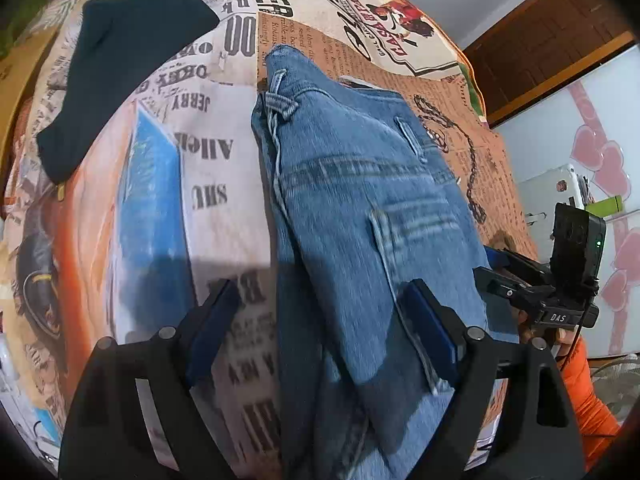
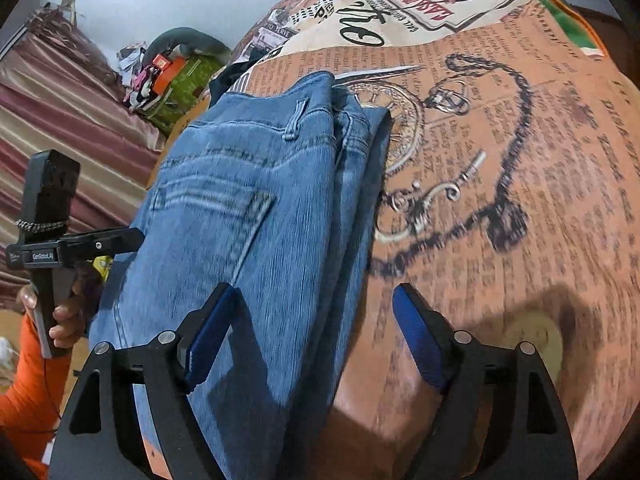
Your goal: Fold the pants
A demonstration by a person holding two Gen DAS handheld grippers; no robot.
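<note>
Pants [image 1: 360, 208]: blue denim, folded lengthwise, lying flat on a bed cover [image 1: 224, 184] printed with newspaper text, a pocket watch on a chain and a poster motif. Waistband with belt loops at the far end, back pocket facing up.

Containers: a green box [image 2: 188, 80] stands past the far edge of the cover in the right wrist view, with mixed small items piled on top of it; contents cannot be made out. No other container legible.

Surface and room: a dark garment [image 1: 124, 64] lies on the cover, well apart from the denim toward the far left. Striped maroon fabric [image 2: 60, 120] beside the bed. White cabinet with pink heart stickers [image 1: 600, 152] and a brown wooden door frame [image 1: 552, 40] on the other side. Orange sleeve [image 2: 28, 392] visible on the person's arm.

Jaws: left gripper [image 1: 324, 320] stands wide open, straddling the left edge of the denim; one pad is over cloth, the other over bare cover, neither pressing. Right gripper [image 2: 316, 332] likewise wide open, straddling the right edge of the denim, holding nothing.
</note>
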